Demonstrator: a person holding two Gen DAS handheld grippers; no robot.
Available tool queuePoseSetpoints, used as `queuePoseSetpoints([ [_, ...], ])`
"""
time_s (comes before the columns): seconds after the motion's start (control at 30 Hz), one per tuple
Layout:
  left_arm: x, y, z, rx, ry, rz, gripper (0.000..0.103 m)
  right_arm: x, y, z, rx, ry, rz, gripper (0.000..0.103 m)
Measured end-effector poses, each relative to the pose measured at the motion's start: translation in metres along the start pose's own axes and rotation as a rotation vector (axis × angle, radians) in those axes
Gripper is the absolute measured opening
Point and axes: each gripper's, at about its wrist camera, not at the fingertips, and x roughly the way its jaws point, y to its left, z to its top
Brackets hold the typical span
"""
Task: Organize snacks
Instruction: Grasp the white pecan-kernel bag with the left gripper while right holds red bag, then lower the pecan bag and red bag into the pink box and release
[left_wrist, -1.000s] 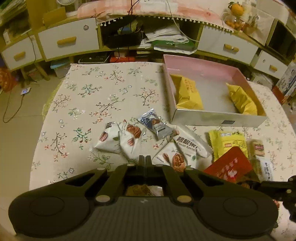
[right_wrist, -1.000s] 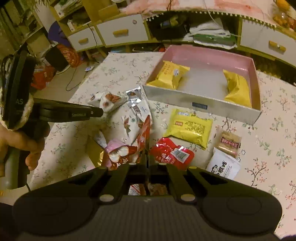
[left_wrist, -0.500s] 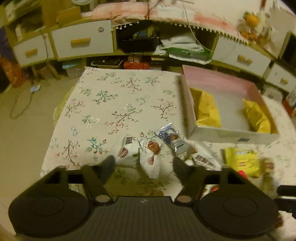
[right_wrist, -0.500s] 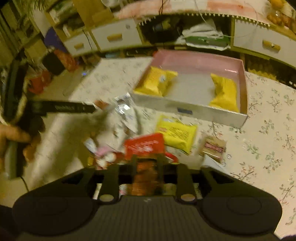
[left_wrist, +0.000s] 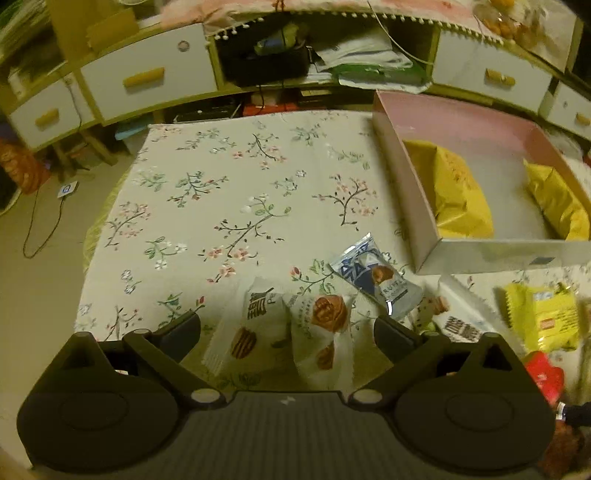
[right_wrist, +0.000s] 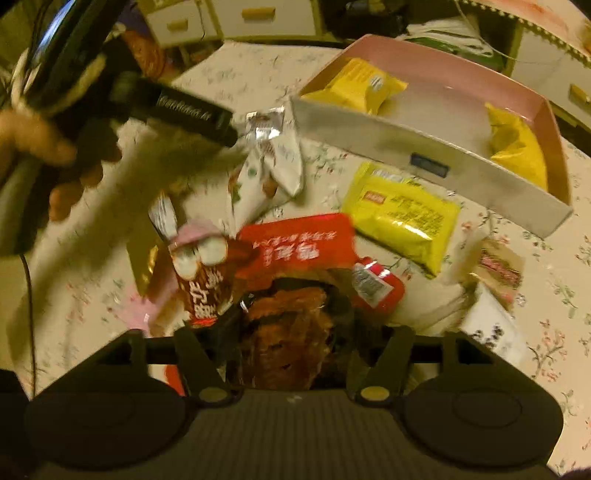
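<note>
My left gripper (left_wrist: 287, 325) is open above two white nut packets (left_wrist: 291, 332) on the floral tablecloth. A blue-white packet (left_wrist: 376, 278) lies just beyond them. My right gripper (right_wrist: 291, 306) is shut on a red snack packet (right_wrist: 299, 247) with brown jerky showing, held above the pile. The pink-lined box (left_wrist: 476, 254) (right_wrist: 424, 144) holds two yellow packets (left_wrist: 454, 192) (right_wrist: 362, 88). A yellow packet (right_wrist: 402, 214) lies in front of the box. The left gripper also shows in the right wrist view (right_wrist: 177, 110), blurred.
More snacks lie around: a brown-and-pink packet (right_wrist: 199, 266), a small red packet (right_wrist: 373, 284), a brown packet (right_wrist: 498, 266), a white packet (right_wrist: 491, 328). Cabinets with drawers (left_wrist: 147, 77) stand beyond the table. The table's left edge (left_wrist: 96, 236) drops to the floor.
My left gripper has opened and moved forward over the white nut packets. My right gripper has lifted the red packet and turned it flat; the view has swung closer to the box.
</note>
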Motion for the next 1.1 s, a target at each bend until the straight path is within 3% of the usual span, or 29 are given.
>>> queuePoseSetpoints([
  [0.07, 0.007, 0.002, -0.002, 0.011, 0.008, 0.003, 0.093, -0.002, 0.010, -0.001, -0.065, -0.013, -0.026, 0.065],
  [0.13, 0.009, 0.006, -0.004, -0.011, 0.002, -0.022, 0.072, -0.004, 0.012, -0.001, -0.064, -0.016, -0.016, 0.062],
  [0.27, 0.002, 0.010, -0.003, -0.011, -0.009, -0.055, 0.059, -0.006, 0.013, -0.003, -0.064, -0.007, -0.026, 0.055],
  [0.47, -0.010, 0.012, -0.007, -0.008, -0.014, -0.088, 0.056, -0.022, 0.010, -0.005, -0.045, -0.020, -0.007, 0.049],
  [0.9, -0.047, 0.022, 0.006, -0.065, -0.081, -0.170, 0.056, -0.047, -0.014, 0.008, 0.031, -0.108, 0.019, 0.049],
  [1.1, -0.062, 0.018, 0.019, -0.093, -0.143, -0.220, 0.056, -0.069, -0.048, 0.020, 0.123, -0.180, 0.013, 0.049],
])
